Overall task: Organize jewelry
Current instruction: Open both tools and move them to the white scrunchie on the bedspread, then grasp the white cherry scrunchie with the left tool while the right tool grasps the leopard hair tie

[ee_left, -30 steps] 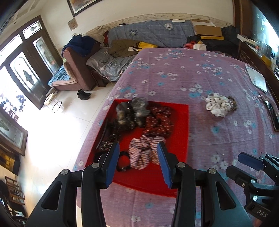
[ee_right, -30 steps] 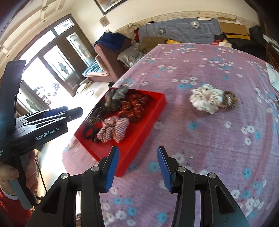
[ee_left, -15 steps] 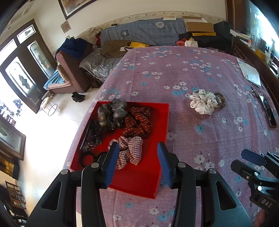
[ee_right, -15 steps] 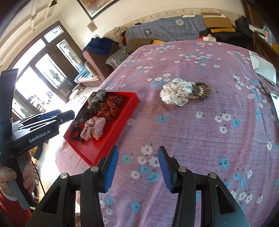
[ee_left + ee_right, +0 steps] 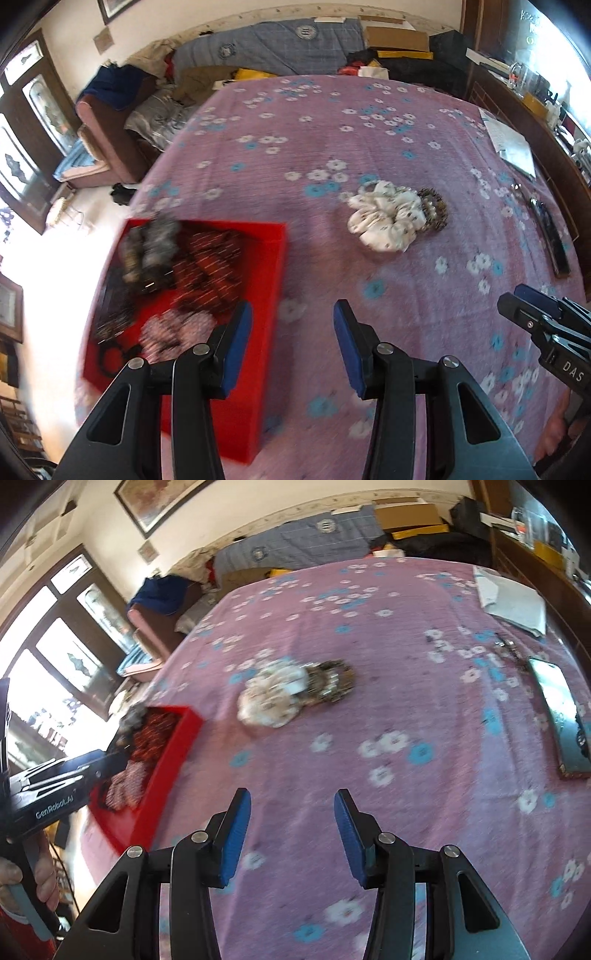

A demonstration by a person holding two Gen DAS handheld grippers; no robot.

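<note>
- Right, both tools are part open with nothing between the blue pads: the left tool [image 5: 292,345] hangs over the near right edge of the red tray [image 5: 275,295], the right tool [image 5: 291,830] over bare purple flowered cloth [image 5: 424,709].
- The target looks to be the white scrunchie [image 5: 384,218], lying out on the counter to the right of the tray, well apart from it, with a brown beaded band [image 5: 434,206] touching its far right side.
- Risk one: the two lie pressed together, so a pinch on the white one could snag the band and drag it along (or drop it short of the tray).
- Risk two: the soft cloth could bunch up between the pads if a tool comes in too low.
- Risk three: the tray is already crowded with scrunchies [image 5: 207,266]; a careless drop near its rim could spill over.
- Also, a phone [image 5: 561,716] lies at the right edge, in reach of a wide swing.
</note>
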